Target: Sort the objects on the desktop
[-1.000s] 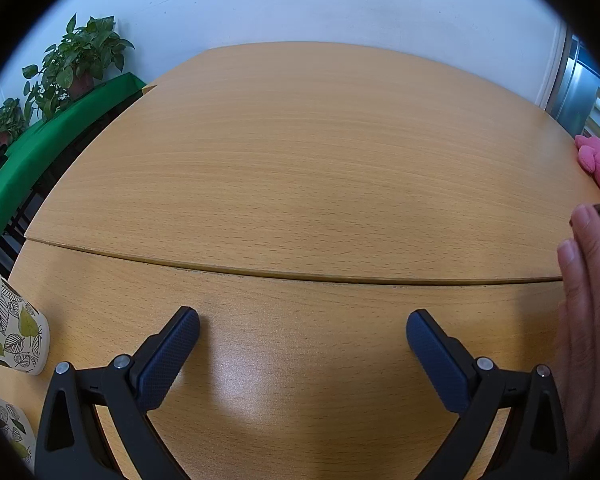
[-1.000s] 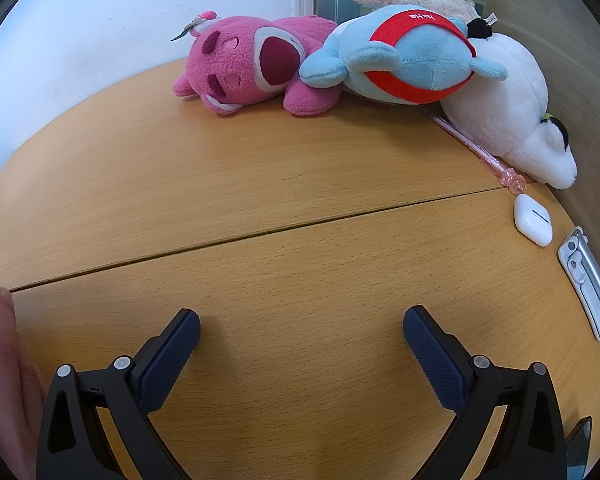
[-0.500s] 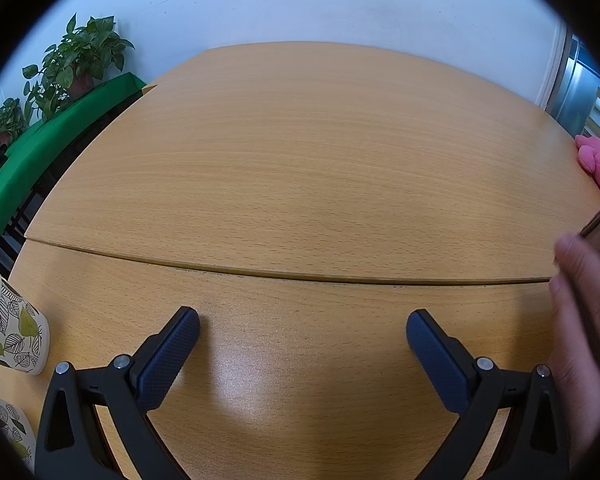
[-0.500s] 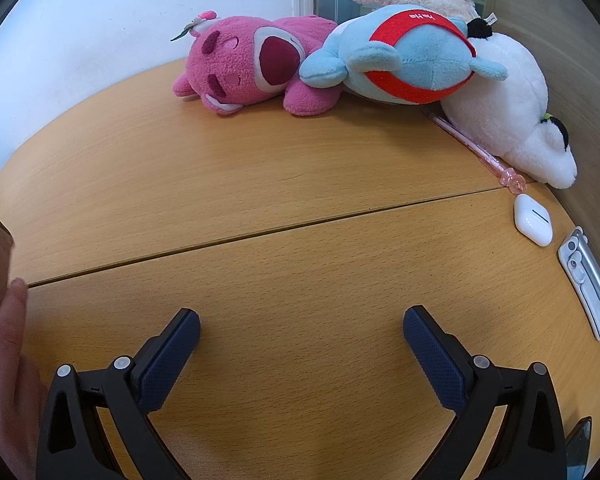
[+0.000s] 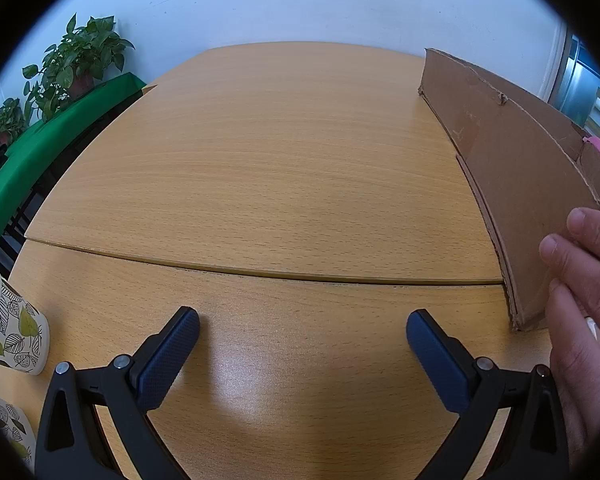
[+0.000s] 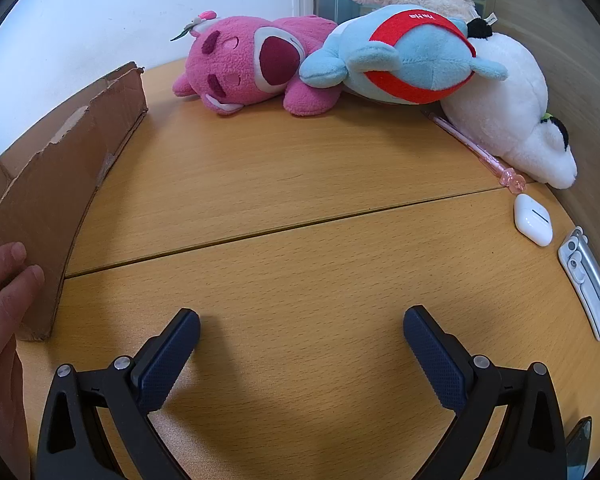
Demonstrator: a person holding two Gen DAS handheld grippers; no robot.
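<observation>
A brown cardboard box (image 5: 512,168) stands on the wooden table, between the two grippers; a bare hand (image 5: 580,280) holds its near end. It also shows in the right wrist view (image 6: 56,184), with the hand (image 6: 4,300) on it. My left gripper (image 5: 302,344) is open and empty over bare table. My right gripper (image 6: 302,344) is open and empty. Ahead of it lie a pink plush bear (image 6: 252,64), a blue and red plush (image 6: 404,56) and a white plush (image 6: 516,108), a pink pen (image 6: 480,152), a white earbud case (image 6: 534,220) and a white stand (image 6: 588,280).
Leaf-patterned cups (image 5: 12,320) stand at the left edge of the left wrist view. Potted plants (image 5: 80,56) and a green bench (image 5: 40,152) are beyond the table. A dark object (image 6: 578,444) lies at the lower right of the right wrist view.
The hand has brought the cardboard box onto the table between the grippers; before, only the hand and a sliver of box showed. Both grippers have stayed still and open.
</observation>
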